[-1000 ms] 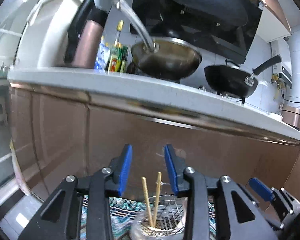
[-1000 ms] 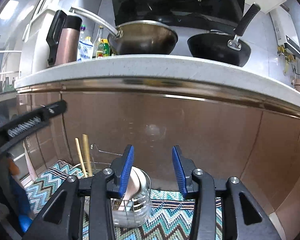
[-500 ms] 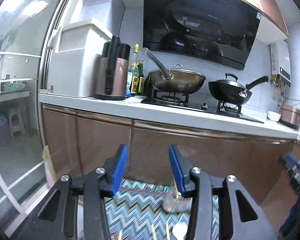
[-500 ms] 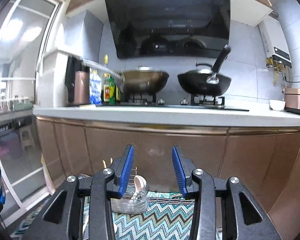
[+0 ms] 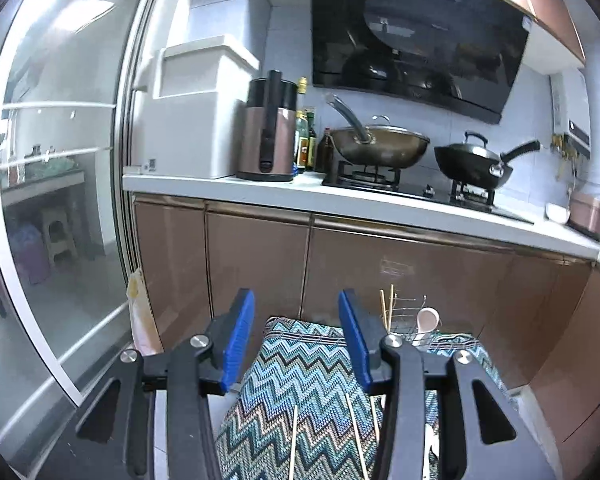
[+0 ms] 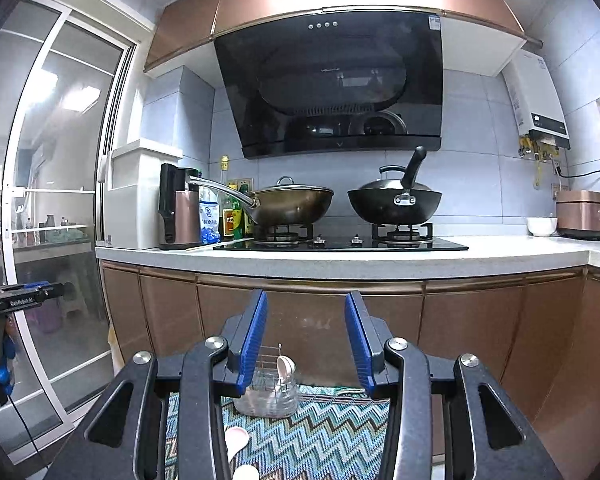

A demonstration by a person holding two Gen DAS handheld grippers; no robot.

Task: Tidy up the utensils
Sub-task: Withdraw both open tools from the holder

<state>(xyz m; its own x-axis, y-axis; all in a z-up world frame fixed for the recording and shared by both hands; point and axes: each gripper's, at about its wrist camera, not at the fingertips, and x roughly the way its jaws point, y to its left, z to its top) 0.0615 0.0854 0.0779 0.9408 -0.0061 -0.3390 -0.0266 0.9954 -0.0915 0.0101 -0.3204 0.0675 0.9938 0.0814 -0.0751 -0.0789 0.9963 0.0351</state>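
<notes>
A wire utensil holder (image 5: 410,326) stands at the far end of a zigzag cloth (image 5: 300,392) on a low surface. It holds two wooden chopsticks (image 5: 386,310) and a pale spoon (image 5: 427,318). It also shows in the right wrist view (image 6: 268,390) with the spoon (image 6: 285,368) in it. Loose chopsticks (image 5: 293,440) lie on the cloth near me. Pale spoons (image 6: 236,440) lie on the cloth (image 6: 324,436). My left gripper (image 5: 296,340) is open and empty, raised back from the holder. My right gripper (image 6: 306,344) is open and empty, above the cloth.
Brown cabinet fronts (image 6: 460,320) rise right behind the cloth, under a white counter (image 6: 380,256) with a stove, two woks (image 6: 296,206), bottles and a kettle (image 6: 178,216). A glass sliding door (image 5: 60,200) is on the left. The other gripper's body (image 6: 4,300) shows at far left.
Both grippers have pulled up and back from the holder, away from the cabinets. The view now takes in the whole counter and the loose utensils on the cloth. Both stay open.
</notes>
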